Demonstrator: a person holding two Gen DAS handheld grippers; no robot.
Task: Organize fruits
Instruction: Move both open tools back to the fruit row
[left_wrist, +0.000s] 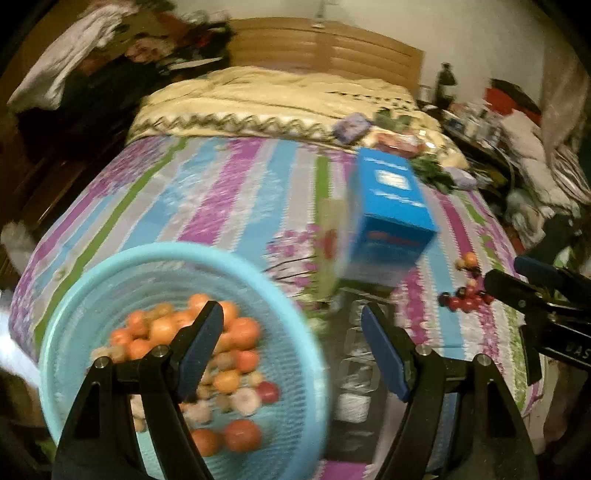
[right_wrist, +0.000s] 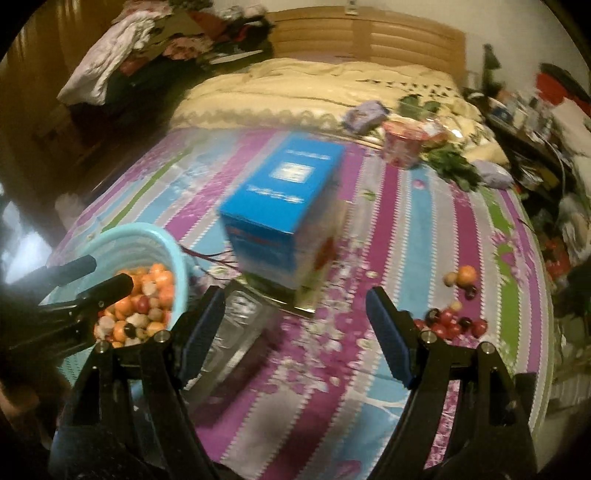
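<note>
Both my claws are empty with jaws spread wide: my left gripper (left_wrist: 291, 347) hangs over the blue basket (left_wrist: 92, 280) of mixed fruit, my right gripper (right_wrist: 295, 332) above the striped bedspread (right_wrist: 388, 229). Loose red berries (right_wrist: 452, 325) lie near my right fingers, and an orange fruit (right_wrist: 466, 275) just beyond them. I judge the right claw should descend squarely and close gently on one small berry, since they would roll easily.

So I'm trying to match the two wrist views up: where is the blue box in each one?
Left wrist: the blue box sits right of centre, beyond the gripper's right finger, on the striped sheet.
Right wrist: the blue box sits near centre, just left of the middle, above the gap between the fingers.
Shared landmark: the basket of fruit, lower left in both views.
</note>
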